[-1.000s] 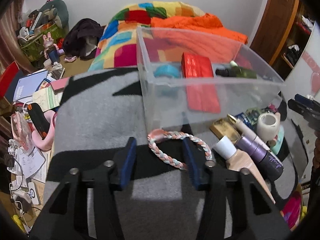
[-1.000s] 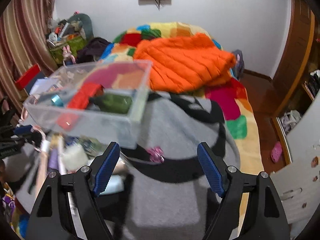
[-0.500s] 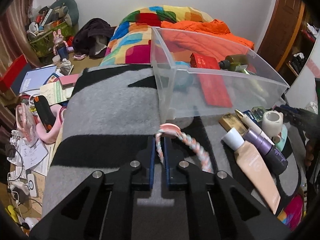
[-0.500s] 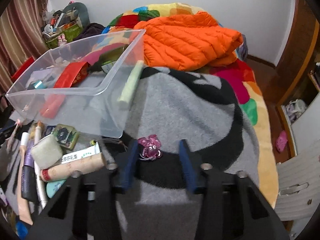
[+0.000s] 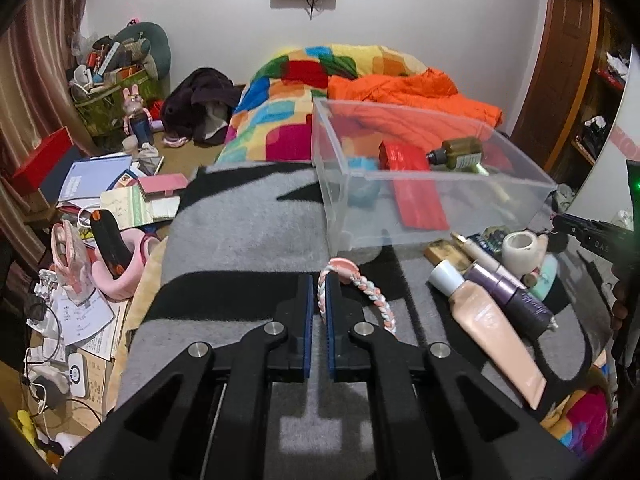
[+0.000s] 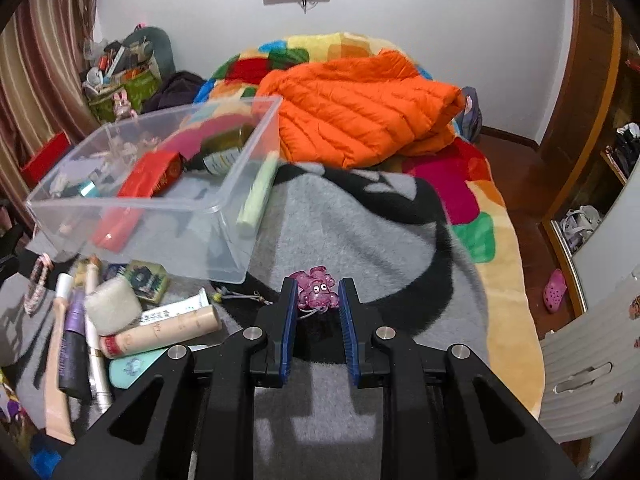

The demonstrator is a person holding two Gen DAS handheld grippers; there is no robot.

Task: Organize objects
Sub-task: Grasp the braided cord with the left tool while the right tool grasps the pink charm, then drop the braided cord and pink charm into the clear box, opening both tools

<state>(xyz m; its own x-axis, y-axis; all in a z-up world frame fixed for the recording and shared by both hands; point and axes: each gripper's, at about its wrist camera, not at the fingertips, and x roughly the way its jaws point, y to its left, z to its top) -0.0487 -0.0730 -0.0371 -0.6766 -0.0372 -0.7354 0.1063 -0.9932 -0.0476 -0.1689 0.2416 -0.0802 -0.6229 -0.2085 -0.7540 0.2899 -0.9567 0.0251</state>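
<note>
My left gripper (image 5: pixel 317 280) is shut on a braided pink-and-white hair band (image 5: pixel 372 292), which lies on the grey-and-black blanket (image 5: pixel 240 240) just in front of a clear plastic bin (image 5: pixel 440 208). My right gripper (image 6: pixel 318 292) is shut on a small purple glittery toy clip (image 6: pixel 316 290) on the blanket, right of the bin (image 6: pixel 140 216). The bin holds a red box (image 5: pixel 412 184), a dark green bottle (image 5: pixel 460 156) and a blue item (image 5: pixel 362 190).
Cosmetics lie by the bin: a beige tube (image 5: pixel 492 328), a purple tube (image 5: pixel 508 292), a white tape roll (image 5: pixel 520 246). An orange jacket (image 6: pixel 360 112) lies on the colourful bedspread behind. Books and clutter (image 5: pixel 100 200) cover the floor to the left. A light green stick (image 6: pixel 258 196) leans on the bin.
Both grippers were open a second ago. The left has closed on the hair band, and the right has moved in and closed on the purple clip.
</note>
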